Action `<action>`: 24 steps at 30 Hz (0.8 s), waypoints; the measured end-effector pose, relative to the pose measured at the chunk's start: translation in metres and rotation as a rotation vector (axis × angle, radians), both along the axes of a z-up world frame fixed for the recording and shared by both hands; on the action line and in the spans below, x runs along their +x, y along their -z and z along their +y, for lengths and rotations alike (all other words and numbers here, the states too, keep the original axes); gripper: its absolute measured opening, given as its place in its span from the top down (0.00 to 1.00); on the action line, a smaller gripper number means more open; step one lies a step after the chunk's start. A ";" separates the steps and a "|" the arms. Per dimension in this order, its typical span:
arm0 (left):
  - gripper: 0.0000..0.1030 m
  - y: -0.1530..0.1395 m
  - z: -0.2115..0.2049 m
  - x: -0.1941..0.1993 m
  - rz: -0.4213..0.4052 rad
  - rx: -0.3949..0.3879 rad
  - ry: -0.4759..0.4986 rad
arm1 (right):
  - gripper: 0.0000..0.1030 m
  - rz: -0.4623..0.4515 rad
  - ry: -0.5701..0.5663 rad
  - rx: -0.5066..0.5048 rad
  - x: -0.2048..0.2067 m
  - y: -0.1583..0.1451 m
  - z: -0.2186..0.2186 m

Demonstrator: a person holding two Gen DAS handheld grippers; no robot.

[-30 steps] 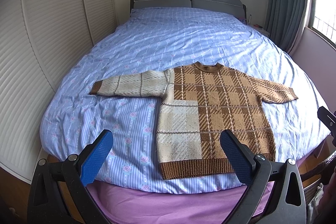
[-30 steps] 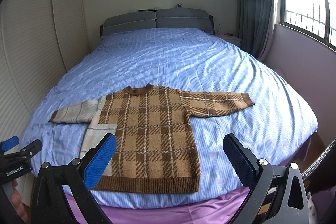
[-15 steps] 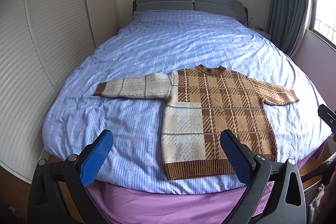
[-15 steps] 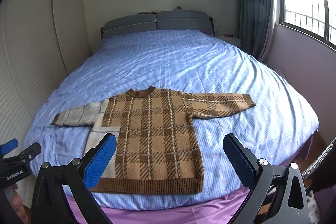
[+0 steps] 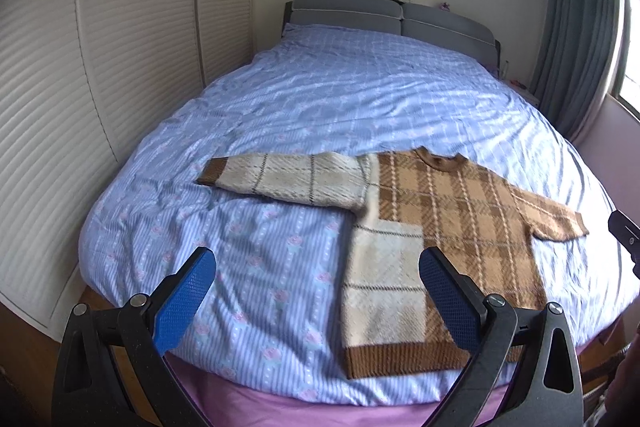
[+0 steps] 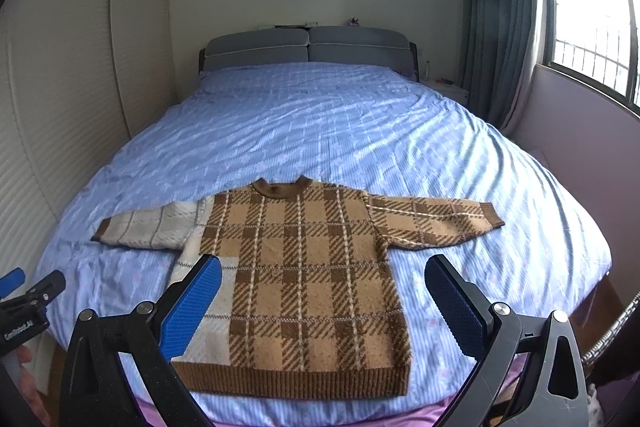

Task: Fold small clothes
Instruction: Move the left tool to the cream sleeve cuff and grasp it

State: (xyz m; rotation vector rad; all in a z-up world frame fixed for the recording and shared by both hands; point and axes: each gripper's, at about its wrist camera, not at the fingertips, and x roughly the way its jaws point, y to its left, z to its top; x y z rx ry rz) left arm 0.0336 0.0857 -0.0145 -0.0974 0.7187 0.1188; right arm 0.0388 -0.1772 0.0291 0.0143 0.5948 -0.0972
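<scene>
A small brown and cream plaid sweater [image 5: 436, 227] [image 6: 304, 279] lies flat, front up, near the foot of the bed, both sleeves spread out sideways and its hem at the near edge. My left gripper [image 5: 316, 301] hovers open above the near bed edge, left of the sweater's cream panel, with nothing between its blue pads. My right gripper [image 6: 320, 307] is open too, held over the sweater's lower body and clear of it. The left gripper's tip [image 6: 32, 297] shows at the left edge of the right wrist view.
The bed [image 6: 360, 131] carries a blue striped cover over a purple sheet [image 5: 280, 411], with a grey headboard [image 6: 308, 45] at the far end. White slatted wardrobe doors [image 5: 60, 107] stand along the left. Curtains [image 6: 500, 27] and a window [image 6: 592, 27] are to the right.
The left wrist view has swung left, so the sweater now sits further right in it. The right gripper has shifted slightly; both stay open and the sweater has not moved.
</scene>
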 end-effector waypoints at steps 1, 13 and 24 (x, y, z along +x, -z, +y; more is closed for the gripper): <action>0.00 0.002 0.008 0.007 -0.002 -0.003 -0.012 | 0.01 -0.003 -0.007 -0.003 0.006 0.001 0.007; 0.08 0.050 0.140 0.105 -0.006 -0.066 -0.169 | 0.01 -0.025 -0.181 0.000 0.113 0.031 0.147; 0.43 0.137 0.225 0.195 0.075 -0.333 -0.242 | 0.01 0.054 -0.229 -0.016 0.174 0.079 0.226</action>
